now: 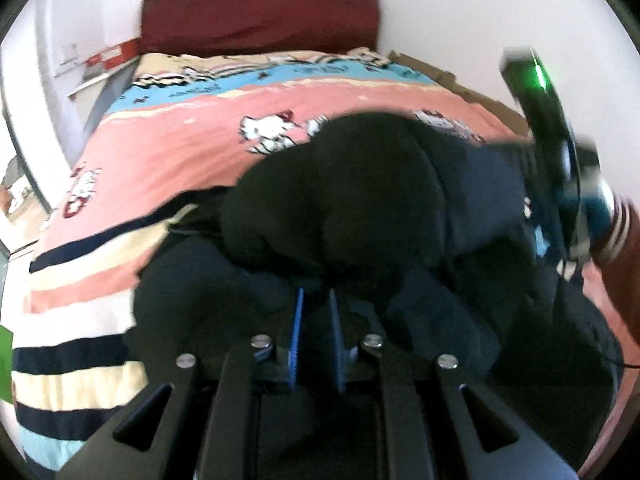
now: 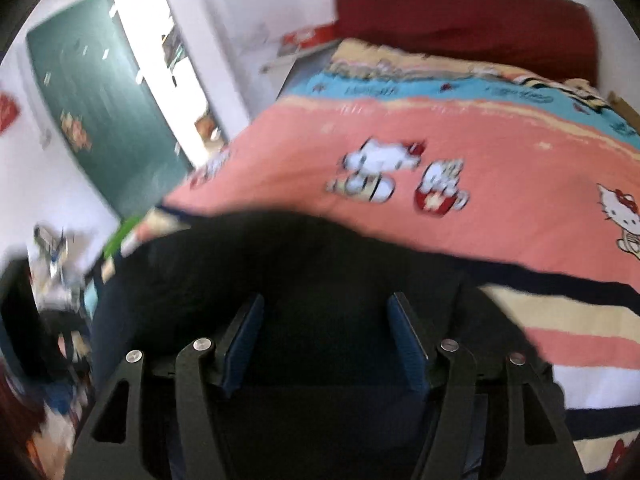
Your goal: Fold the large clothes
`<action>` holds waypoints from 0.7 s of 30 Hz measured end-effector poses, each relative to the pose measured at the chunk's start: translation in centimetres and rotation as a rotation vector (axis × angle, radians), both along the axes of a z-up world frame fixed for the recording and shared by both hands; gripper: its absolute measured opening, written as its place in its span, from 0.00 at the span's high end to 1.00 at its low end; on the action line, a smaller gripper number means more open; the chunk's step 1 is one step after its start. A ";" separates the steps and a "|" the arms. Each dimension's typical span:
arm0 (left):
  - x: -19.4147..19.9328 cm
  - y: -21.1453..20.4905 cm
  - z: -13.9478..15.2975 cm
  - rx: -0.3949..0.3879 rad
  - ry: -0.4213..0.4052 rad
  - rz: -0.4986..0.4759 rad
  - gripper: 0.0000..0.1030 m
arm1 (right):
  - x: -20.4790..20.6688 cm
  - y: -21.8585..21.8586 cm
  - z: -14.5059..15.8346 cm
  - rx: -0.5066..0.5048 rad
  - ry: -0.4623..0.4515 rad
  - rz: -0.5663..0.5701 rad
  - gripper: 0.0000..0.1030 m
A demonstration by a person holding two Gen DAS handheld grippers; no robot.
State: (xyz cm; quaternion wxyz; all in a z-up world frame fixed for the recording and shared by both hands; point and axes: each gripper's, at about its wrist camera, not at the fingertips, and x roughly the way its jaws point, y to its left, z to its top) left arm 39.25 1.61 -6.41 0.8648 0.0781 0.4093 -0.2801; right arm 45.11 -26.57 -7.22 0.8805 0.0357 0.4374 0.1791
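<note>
The bed [image 1: 168,168] fills both views, its pink cartoon blanket [image 2: 460,120] spread flat up to the dark red headboard [image 1: 260,16], which gives a broad soft surface for folding. A bulky dark jacket [image 1: 340,208] lies heaped near the foot edge of the bed, bunched into rounded mounds rather than laid flat, so I judge the fold is at an early stage and the garment needs spreading first.

The right gripper [image 2: 326,344] hangs over the dark cloth at the near edge with its blue-padded fingers [image 2: 244,340] well apart and nothing between them; it looks ready to take a fresh hold. Seen from the left wrist, it sits toward the right edge of the bed, blurred.

The left gripper [image 1: 318,340] has its fingers [image 1: 298,340] drawn close together at the jacket's near fold. Dark fabric seems pinched in the narrow gap, probably to lift or pull that edge, though blur makes this uncertain.
</note>
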 end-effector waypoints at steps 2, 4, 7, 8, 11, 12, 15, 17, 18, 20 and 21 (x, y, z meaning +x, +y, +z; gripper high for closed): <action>0.6 0.2 0.9 -0.008 -0.008 0.027 0.87 | -1.4 1.0 -1.3 -0.043 0.022 0.049 0.38; 1.4 -0.1 1.7 -0.024 -0.007 0.045 0.83 | -3.4 1.8 -2.3 -0.077 0.019 0.082 0.38; 2.3 -2.2 2.9 -0.056 -0.013 0.042 0.66 | -5.3 1.7 -2.4 -0.080 0.008 0.084 0.38; 2.6 -3.2 3.2 -0.068 -0.010 0.030 0.65 | -5.8 1.7 -2.4 -0.090 0.006 0.087 0.38; 3.7 -6.5 3.4 -0.080 -0.015 0.000 0.65 | -6.6 1.4 -2.4 -0.104 0.014 0.094 0.38; 4.2 -7.4 3.2 -0.083 -0.008 0.004 0.65 | -6.8 1.5 -2.5 -0.108 0.019 0.097 0.38; 5.4 -9.2 1.7 -0.076 0.030 0.026 0.65 | -7.6 1.5 -2.9 -0.116 0.033 0.094 0.38; 5.6 -9.1 0.1 -0.063 0.066 0.044 0.65 | -8.2 1.5 -3.2 -0.114 0.038 0.089 0.38; 5.2 -8.7 -0.7 -0.069 0.093 0.056 0.65 | -8.8 1.4 -3.5 -0.113 0.040 0.085 0.38; 3.9 -8.0 -2.0 -0.064 0.120 0.058 0.65 | -9.7 1.3 -4.0 -0.107 0.044 0.077 0.38; 2.7 -7.7 -2.6 -0.049 0.117 0.054 0.65 | -10.4 1.3 -4.3 -0.105 0.048 0.076 0.37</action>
